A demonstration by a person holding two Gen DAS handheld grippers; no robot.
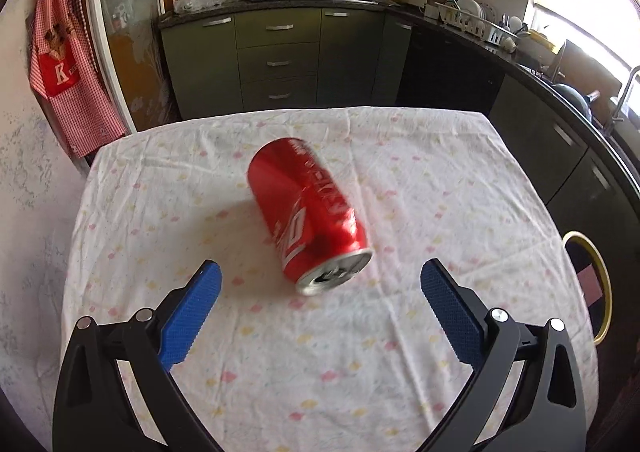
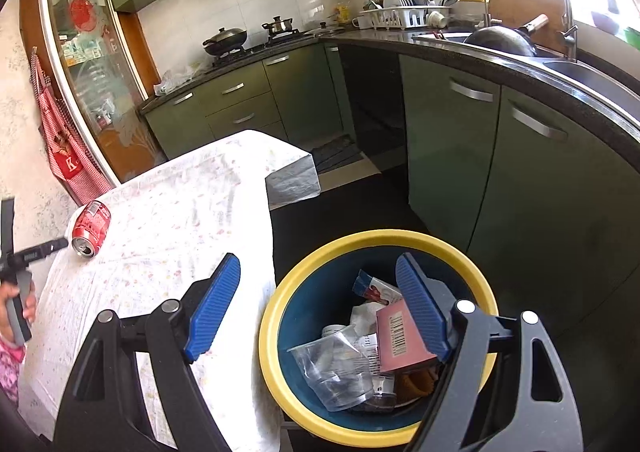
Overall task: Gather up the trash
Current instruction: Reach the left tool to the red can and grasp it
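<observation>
A red soda can (image 1: pixel 308 208) lies on its side on the cloth-covered table (image 1: pixel 400 180), its open top toward me. My left gripper (image 1: pixel 320 284) is open and empty, its blue pads on either side just short of the can. The can also shows in the right wrist view (image 2: pixel 91 228), far left on the table, with the left gripper's finger (image 2: pixel 44 247) beside it. My right gripper (image 2: pixel 318 284) is open and empty above the yellow-rimmed blue trash bin (image 2: pixel 276 304), which holds a clear plastic cup (image 2: pixel 336 368), a pink box (image 2: pixel 400 336) and wrappers.
The bin stands on the dark floor right of the table; its rim shows in the left wrist view (image 1: pixel 596 272). Green cabinets (image 2: pixel 520 180) and a dark counter run behind and to the right. A red checked apron (image 1: pixel 68 64) hangs at left.
</observation>
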